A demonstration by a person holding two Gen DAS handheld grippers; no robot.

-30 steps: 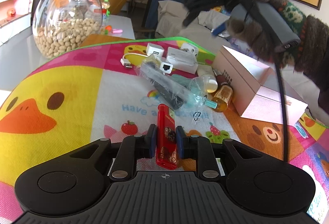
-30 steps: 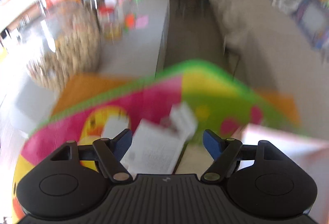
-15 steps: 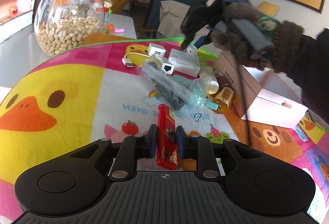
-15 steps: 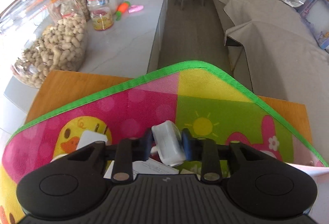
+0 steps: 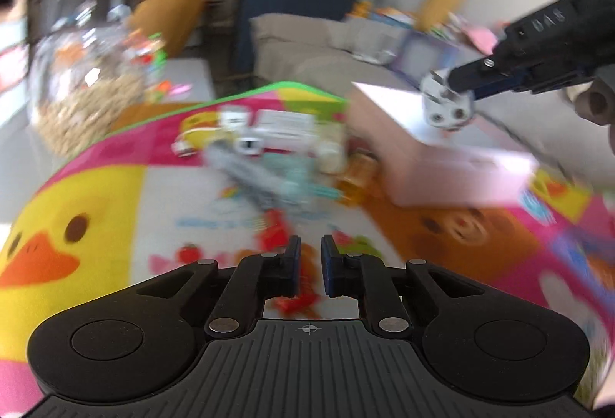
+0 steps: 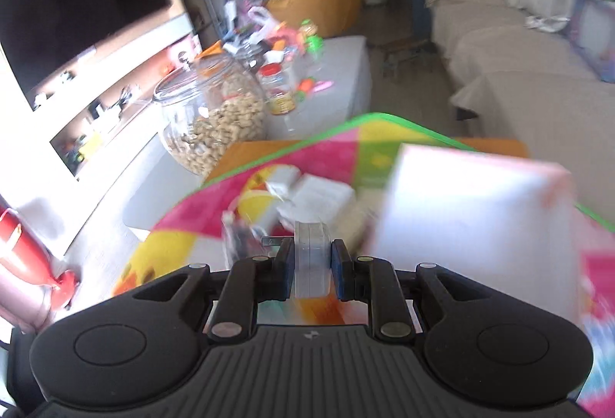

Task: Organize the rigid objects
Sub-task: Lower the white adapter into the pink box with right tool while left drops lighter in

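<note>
My right gripper (image 6: 312, 266) jaws grasp the white adapter (image 6: 311, 264) above the pink box (image 5: 442, 164); my left gripper (image 5: 307, 264) jaws sit slightly parted over the blurred red lighter (image 5: 296, 302).

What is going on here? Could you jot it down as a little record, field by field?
Surface: cartoon play mat
Left gripper: fingers narrowly apart, nothing clamped; a blurred red lighter lies just beyond them
Right gripper: shut on a white plug adapter, lifted clear of the mat
Beside it: pink box
Pile on mat: chargers and bottles, too blurred to name
Behind: jar of peanuts
</note>
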